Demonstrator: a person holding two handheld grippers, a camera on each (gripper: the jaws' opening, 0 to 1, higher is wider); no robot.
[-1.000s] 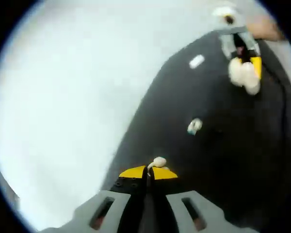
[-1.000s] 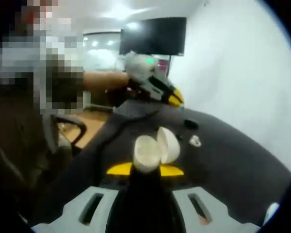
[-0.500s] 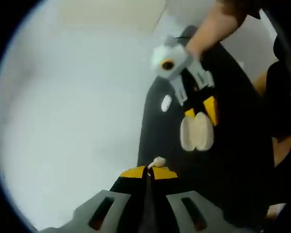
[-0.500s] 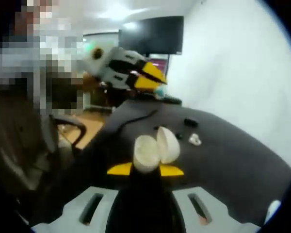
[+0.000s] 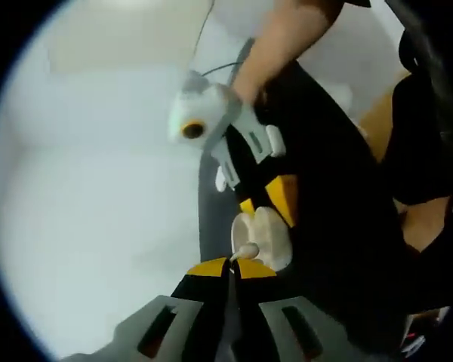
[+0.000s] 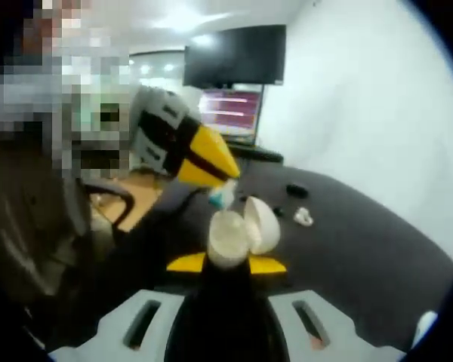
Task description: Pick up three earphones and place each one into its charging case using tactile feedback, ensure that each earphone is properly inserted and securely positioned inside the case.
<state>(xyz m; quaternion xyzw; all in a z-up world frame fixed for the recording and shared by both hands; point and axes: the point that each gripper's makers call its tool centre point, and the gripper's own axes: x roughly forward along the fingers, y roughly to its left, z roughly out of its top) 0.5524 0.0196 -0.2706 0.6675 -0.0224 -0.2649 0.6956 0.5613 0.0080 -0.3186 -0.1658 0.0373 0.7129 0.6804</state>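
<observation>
Support surface: a table with a black top (image 6: 377,241), seen in the right gripper view; its far edge curves against a white wall.
Item 1: a small white earphone (image 6: 303,219), lying directly on the top, toward the far side.
Item 2: a small dark object (image 6: 297,191), beyond and just beside the earphone; kind cannot be determined.
Item 3: a dark flat object (image 6: 255,153) at the far edge; blurred.

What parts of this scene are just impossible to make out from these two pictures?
- Sockets inside the open white egg-shaped charging case: right gripper view, lid and glare hide them.
- Small white earphone in the left gripper: left gripper view, its stem is hidden between the jaws.
- Small white object on the black table: right gripper view, too small to identify.
- Monitor: blurred, unreadable.
</observation>
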